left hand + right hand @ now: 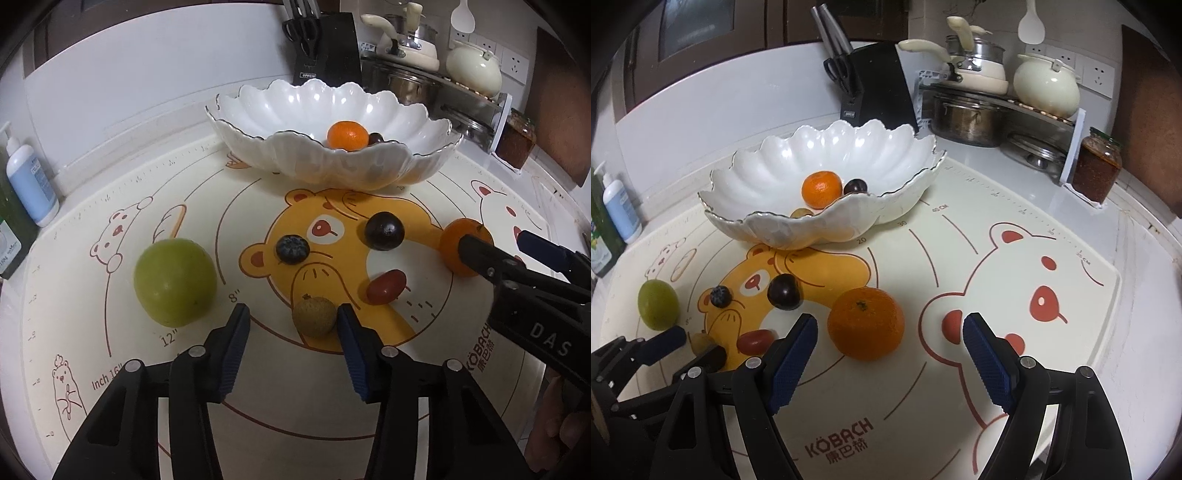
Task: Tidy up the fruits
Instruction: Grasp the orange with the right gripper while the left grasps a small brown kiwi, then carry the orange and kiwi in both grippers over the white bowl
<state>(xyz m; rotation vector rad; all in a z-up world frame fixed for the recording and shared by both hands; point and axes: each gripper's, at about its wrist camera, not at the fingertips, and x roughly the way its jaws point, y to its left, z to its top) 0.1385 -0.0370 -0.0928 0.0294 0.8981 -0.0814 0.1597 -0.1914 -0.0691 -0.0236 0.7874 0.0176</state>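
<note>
A white scalloped bowl (295, 162) (775, 229) at the back of the mat holds a tangerine (348, 136) (821, 188), a dark grape (855, 186) and a small pale fruit (801, 213). On the mat lie a green fruit (174, 281), a blueberry (292, 250), a dark grape (384, 230), a red cherry tomato (386, 286), a brown longan (314, 316) and a tangerine (865, 323). My left gripper (291, 317) is open, the longan by its right finger. My right gripper (890, 328) is open around the tangerine on the mat.
A printed baking mat (960, 387) covers the counter. Behind the bowl stand a black knife block (879, 88), pots and a kettle on a rack (997, 107), and a jar (1097, 170). Soap bottles (31, 184) stand at the left edge.
</note>
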